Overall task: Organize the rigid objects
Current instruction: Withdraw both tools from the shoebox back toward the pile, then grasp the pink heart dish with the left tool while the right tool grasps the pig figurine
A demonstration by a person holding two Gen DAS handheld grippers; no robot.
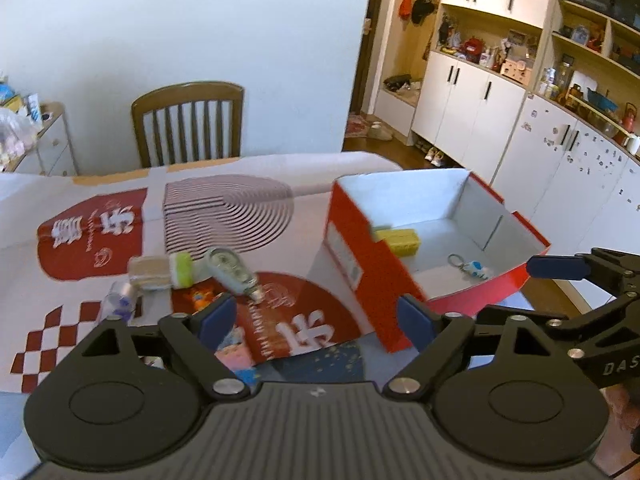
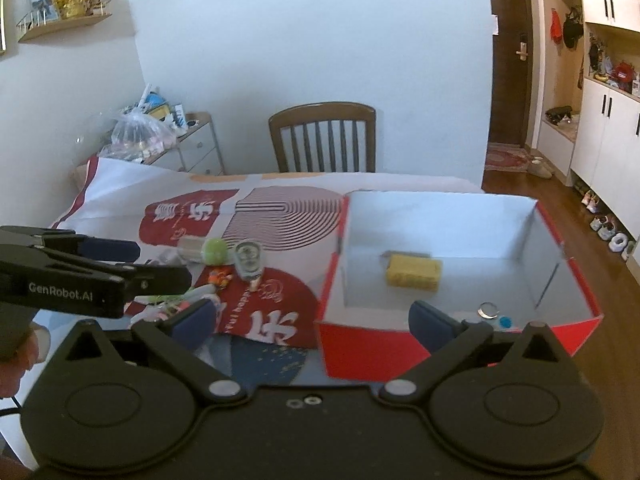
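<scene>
A red box with a white inside (image 1: pixel 360 248) (image 2: pixel 568 272) stands on the table's right part. In it lie a yellow block (image 1: pixel 400 240) (image 2: pixel 414 272) and a small keychain (image 1: pixel 472 268) (image 2: pixel 494 314). Left of the box lie a correction-tape dispenser (image 1: pixel 232 270) (image 2: pixel 248 260), a green-capped clear item (image 1: pixel 164 272) (image 2: pixel 208 250) and a small clear bottle (image 1: pixel 120 300). My left gripper (image 1: pixel 316 320) is open and empty, above the cloth near the box's front corner. My right gripper (image 2: pixel 316 320) is open and empty, at the box's near wall.
A patterned red and white cloth (image 1: pixel 100 232) (image 2: pixel 280 216) covers the table. A wooden chair (image 1: pixel 188 124) (image 2: pixel 322 138) stands at the far side. Small colourful items (image 2: pixel 220 276) lie on the cloth. White cabinets (image 1: pixel 472 108) and the floor lie to the right.
</scene>
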